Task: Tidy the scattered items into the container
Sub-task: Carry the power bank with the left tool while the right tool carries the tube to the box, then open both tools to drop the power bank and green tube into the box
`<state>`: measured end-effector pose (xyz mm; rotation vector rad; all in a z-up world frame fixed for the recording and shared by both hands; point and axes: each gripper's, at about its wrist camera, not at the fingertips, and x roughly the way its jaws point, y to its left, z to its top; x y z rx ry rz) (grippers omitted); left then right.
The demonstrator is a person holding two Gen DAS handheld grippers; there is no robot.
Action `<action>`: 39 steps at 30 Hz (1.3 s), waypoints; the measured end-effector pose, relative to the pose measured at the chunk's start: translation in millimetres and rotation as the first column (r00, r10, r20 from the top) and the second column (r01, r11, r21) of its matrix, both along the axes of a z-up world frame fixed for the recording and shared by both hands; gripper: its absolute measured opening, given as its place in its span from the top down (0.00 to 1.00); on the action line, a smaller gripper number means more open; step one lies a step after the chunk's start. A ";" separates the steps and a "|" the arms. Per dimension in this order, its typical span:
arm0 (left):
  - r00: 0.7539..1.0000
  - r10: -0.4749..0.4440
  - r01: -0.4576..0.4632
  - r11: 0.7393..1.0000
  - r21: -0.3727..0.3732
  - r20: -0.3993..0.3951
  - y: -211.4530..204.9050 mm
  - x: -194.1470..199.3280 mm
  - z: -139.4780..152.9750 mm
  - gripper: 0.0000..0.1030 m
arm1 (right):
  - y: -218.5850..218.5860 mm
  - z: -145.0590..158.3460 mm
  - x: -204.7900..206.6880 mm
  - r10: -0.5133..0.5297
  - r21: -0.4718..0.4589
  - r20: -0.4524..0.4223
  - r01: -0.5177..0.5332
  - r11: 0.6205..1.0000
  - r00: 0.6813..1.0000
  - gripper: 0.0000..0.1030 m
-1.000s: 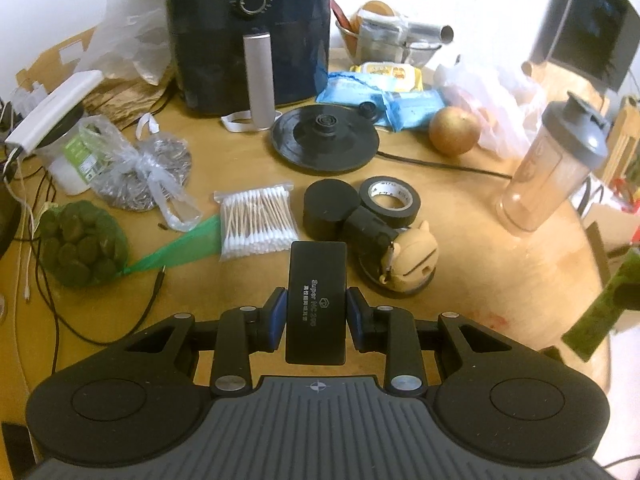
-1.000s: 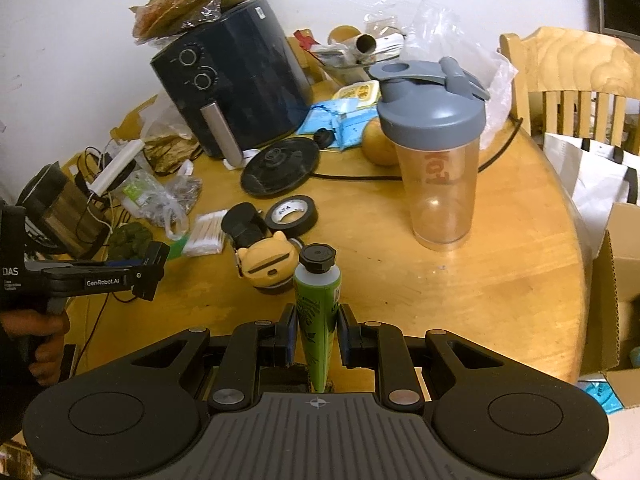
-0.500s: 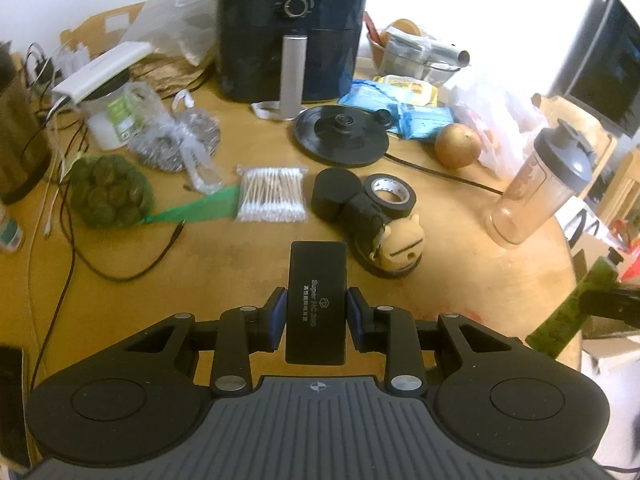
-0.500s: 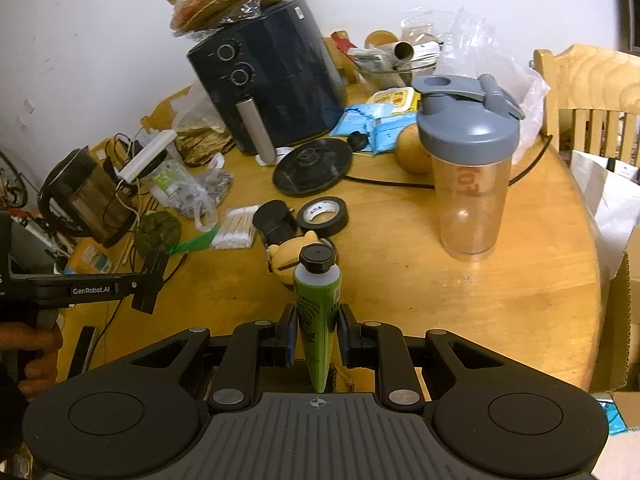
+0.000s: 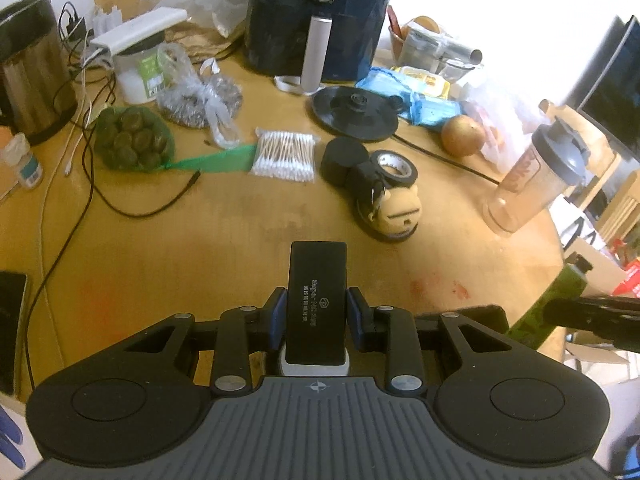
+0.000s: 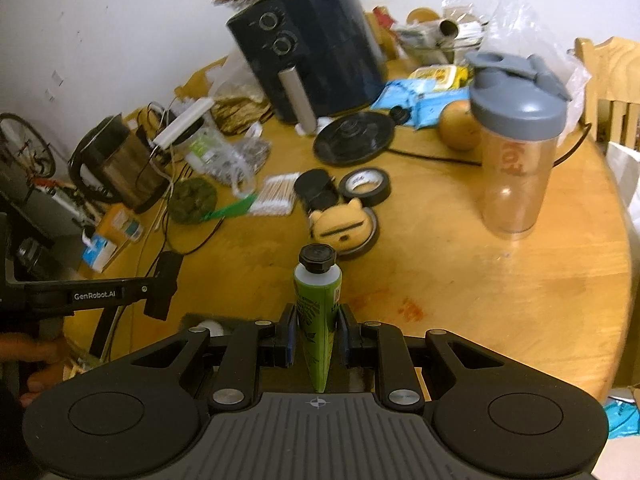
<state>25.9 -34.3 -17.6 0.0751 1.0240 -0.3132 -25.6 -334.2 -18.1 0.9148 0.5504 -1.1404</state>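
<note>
My left gripper (image 5: 317, 314) is shut on a flat black box with white lettering (image 5: 318, 300), held above the near part of the round wooden table (image 5: 160, 248). My right gripper (image 6: 317, 330) is shut on a green tube with a black cap (image 6: 318, 292), cap pointing away. That tube (image 5: 560, 300) also shows at the right edge of the left wrist view. On the table lie a pack of cotton swabs (image 5: 285, 154), a roll of black tape (image 5: 394, 166), a black puck (image 5: 344, 156) and a yellow bear-shaped case (image 5: 396, 210). No container is identifiable.
A dark air fryer (image 5: 320, 16) stands at the back, a black round base (image 5: 354, 114) and blue packets (image 5: 404, 92) before it. A shaker bottle (image 5: 536, 176) stands right, near an onion (image 5: 462, 141). A kettle (image 5: 30, 68), cables (image 5: 80, 184) and a green net bag (image 5: 134, 138) crowd the left.
The left gripper has pulled back and turned with the black box, so more of the table's left side shows. The right view has shifted slightly; both grips are unchanged.
</note>
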 end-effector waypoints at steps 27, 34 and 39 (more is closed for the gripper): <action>0.977 -0.112 0.113 0.994 -0.006 -0.181 -7.9 -35.7 -41.8 0.70 | 4.4 -45.2 21.0 0.074 0.250 0.021 -0.077 0.965 0.997 0.77; 0.971 -0.142 0.146 0.989 0.009 -0.195 -12.7 -35.6 -42.9 0.69 | 3.8 -47.5 21.6 0.063 0.264 0.004 -0.062 0.963 0.998 0.74; 0.966 -0.164 0.165 0.986 -0.012 -0.200 -14.3 -35.7 -42.8 0.62 | 1.5 -42.9 23.0 0.051 0.242 -0.017 -0.045 0.969 0.999 0.23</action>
